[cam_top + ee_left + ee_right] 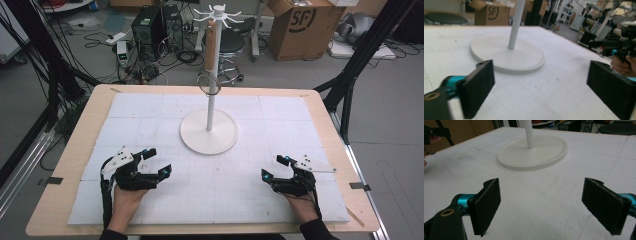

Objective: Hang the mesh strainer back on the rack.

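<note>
A white stand (208, 131) with a round base stands at the middle of the white mat (150, 115). Its pole turns to wood higher up and ends in a crown of white hooks (217, 14). A thin wire ring (208, 84) hangs around the pole. My left gripper (157, 161) rests low at the mat's near left, open with nothing between its jaws. My right gripper (273, 167) sits at the near right, also open and empty. The left gripper view has the stand's base (506, 53) beyond its open gripper (540, 86). The right gripper view has the base (534, 151) past its open gripper (549, 205).
The mat lies on a wooden table (80, 145) with rounded corners. Behind the table on the floor are computer towers (150, 27), a stool (230, 42), a cardboard box (305, 25) and loose cables. Black frame legs (360, 55) stand at both sides.
</note>
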Tool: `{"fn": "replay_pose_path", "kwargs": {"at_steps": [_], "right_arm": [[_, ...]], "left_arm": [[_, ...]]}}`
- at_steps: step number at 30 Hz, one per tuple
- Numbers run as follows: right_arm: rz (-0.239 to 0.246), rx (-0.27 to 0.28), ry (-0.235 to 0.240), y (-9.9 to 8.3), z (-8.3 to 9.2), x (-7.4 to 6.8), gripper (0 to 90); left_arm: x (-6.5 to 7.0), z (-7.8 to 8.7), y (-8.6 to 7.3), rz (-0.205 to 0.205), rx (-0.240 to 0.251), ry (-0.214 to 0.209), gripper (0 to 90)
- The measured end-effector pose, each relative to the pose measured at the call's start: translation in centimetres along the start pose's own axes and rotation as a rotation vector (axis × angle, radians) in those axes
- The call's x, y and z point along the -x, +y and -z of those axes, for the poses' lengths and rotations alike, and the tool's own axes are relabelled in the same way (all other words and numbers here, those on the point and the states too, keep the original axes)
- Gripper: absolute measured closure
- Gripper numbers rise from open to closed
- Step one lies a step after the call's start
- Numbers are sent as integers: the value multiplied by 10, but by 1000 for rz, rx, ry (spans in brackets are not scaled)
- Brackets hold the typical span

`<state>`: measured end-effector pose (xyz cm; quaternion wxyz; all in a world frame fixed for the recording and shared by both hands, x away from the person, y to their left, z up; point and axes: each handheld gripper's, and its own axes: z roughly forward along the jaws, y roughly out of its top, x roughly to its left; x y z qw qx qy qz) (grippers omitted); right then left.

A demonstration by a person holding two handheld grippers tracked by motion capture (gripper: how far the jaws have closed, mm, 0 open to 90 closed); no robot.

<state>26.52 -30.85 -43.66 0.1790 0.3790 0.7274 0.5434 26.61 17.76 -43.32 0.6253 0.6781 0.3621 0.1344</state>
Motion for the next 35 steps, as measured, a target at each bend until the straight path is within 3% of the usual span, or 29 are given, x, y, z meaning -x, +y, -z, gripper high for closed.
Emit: {"fn": "replay_pose_path", "kwargs": {"at_steps": [9, 14, 16, 28, 35], "right_arm": [[-2, -5, 4, 0, -1, 0, 149], [-4, -8, 9, 0, -1, -1, 149], [-2, -6, 10, 0, -2, 0, 149], [-3, -15, 11, -1, -2, -1, 149], [-6, -14, 10, -1, -3, -1, 148]], "left_arm": [[7, 1, -14, -5, -74, 71, 63], [7, -1, -16, -18, -93, 79, 63], [6, -2, -17, -6, -110, 83, 63], [3, -1, -19, 4, -119, 116, 63], [4, 0, -18, -5, -108, 112, 63]]}}
